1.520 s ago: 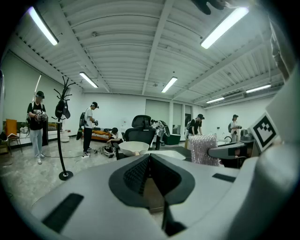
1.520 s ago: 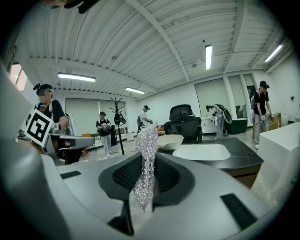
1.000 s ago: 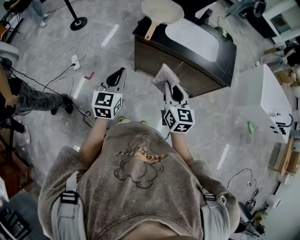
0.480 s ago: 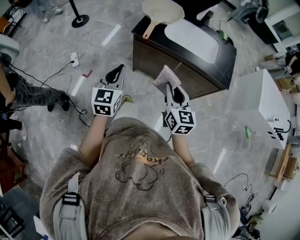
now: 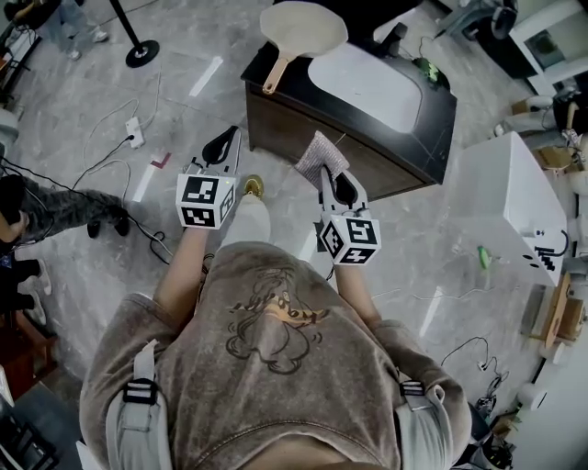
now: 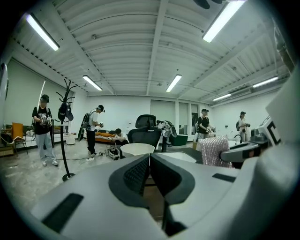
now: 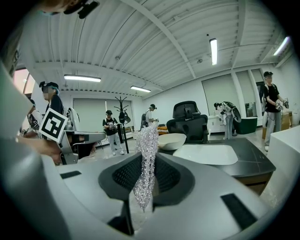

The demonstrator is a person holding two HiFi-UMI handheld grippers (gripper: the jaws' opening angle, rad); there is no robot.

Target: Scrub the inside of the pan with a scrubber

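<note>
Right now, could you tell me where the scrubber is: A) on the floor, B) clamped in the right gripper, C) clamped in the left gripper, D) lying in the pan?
B: the right gripper clamps the silvery scrubber; the left gripper is shut on nothing.

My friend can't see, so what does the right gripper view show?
The right gripper pinches a silvery scrubber upright between its shut jaws. Ahead, a cream pan sits on a dark counter beside a white basin.

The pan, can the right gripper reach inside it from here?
Probably not yet. The right gripper, shut on the scrubber, hangs over the floor short of the counter, and the pan sits at its far corner. Nothing blocks the way.
</note>
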